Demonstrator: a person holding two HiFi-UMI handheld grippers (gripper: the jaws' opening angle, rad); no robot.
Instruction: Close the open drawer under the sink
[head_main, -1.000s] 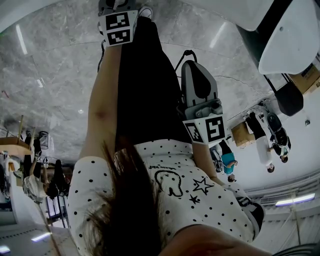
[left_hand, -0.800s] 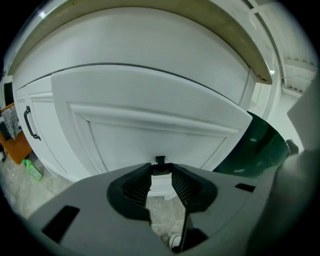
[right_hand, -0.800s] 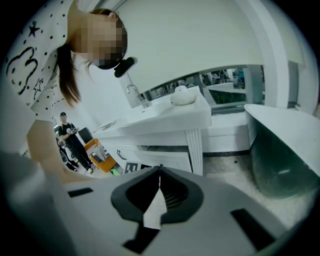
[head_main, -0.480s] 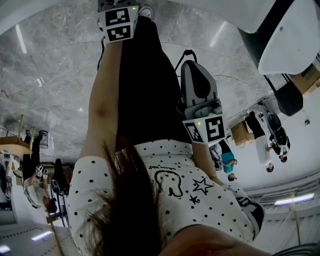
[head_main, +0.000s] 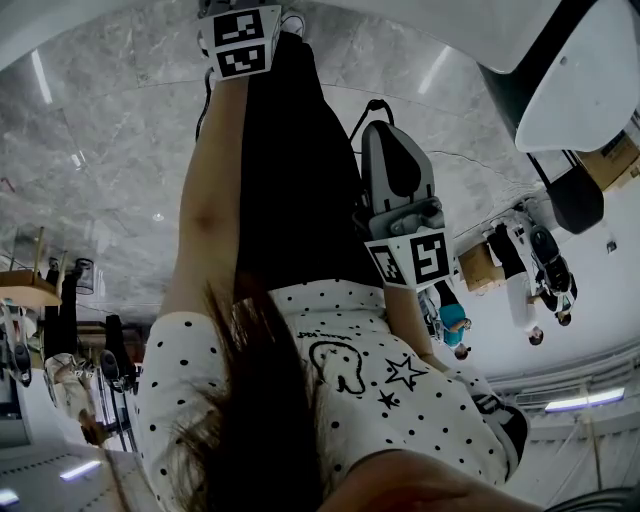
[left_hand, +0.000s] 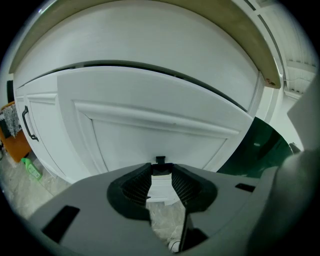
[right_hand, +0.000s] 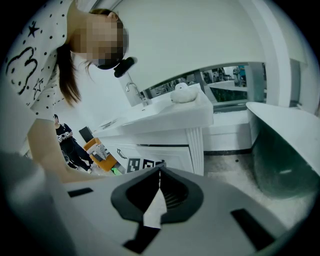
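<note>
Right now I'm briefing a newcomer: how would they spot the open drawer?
On the white vanity, look under the top for the wide panelled drawer front. Unlike the door left of it, with a black bar handle, it has a dark gap along its top.

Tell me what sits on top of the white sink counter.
On the counter stand a chrome faucet and a rounded white thing, too small to identify. The basin's inside is hidden below the counter's rim.

White panelled drawer (left_hand: 155, 127) stands ajar, dark gap along its top.
</note>
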